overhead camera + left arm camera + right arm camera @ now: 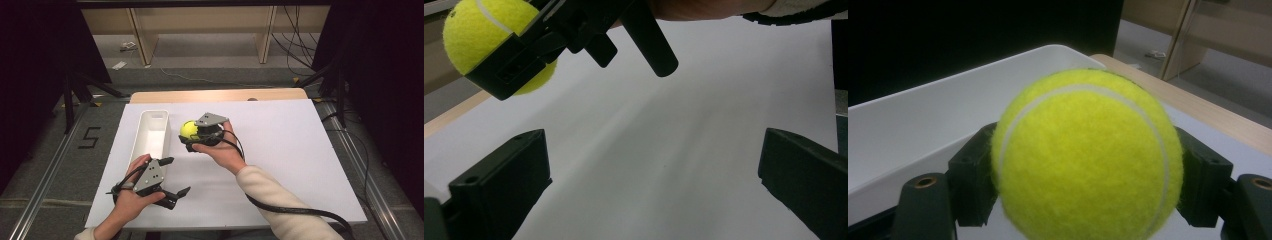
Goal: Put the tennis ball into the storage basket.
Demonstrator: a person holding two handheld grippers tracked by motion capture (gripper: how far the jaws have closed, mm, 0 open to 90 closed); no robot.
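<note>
Yellow felt with a white seam fills the space between the jaws of my right gripper (192, 135): it is a tennis ball (189, 129), pinched from both sides, each black pad pressed flat against the fuzz. In the right gripper view the ball (1088, 155) bulges well past the pads, and the white rim of the long plastic bin (973, 80) runs just behind it. From the high view I hold the ball above the white board (300, 150) that covers the table, just beside the right wall of the bin (152, 117), near its far end, my right hand (225, 150) wrapped under the gripper body and its cable trailing back along my cream sleeve (280, 205)

My left gripper (177, 176) sits nearer to me, close to the near end of the bin, tilted towards the right. Its jaws are spread wide with nothing between them; in the left gripper view they rise at either side of the frame with bare white board (684, 150) in the gap. That same view catches my right gripper (549, 40) higher up, clamped on the ball (479, 35). My left hand (131, 197) grips the body from below, the grey three-cornered plate on top facing up

The wooden table edge (215, 95) shows beyond the board
</note>
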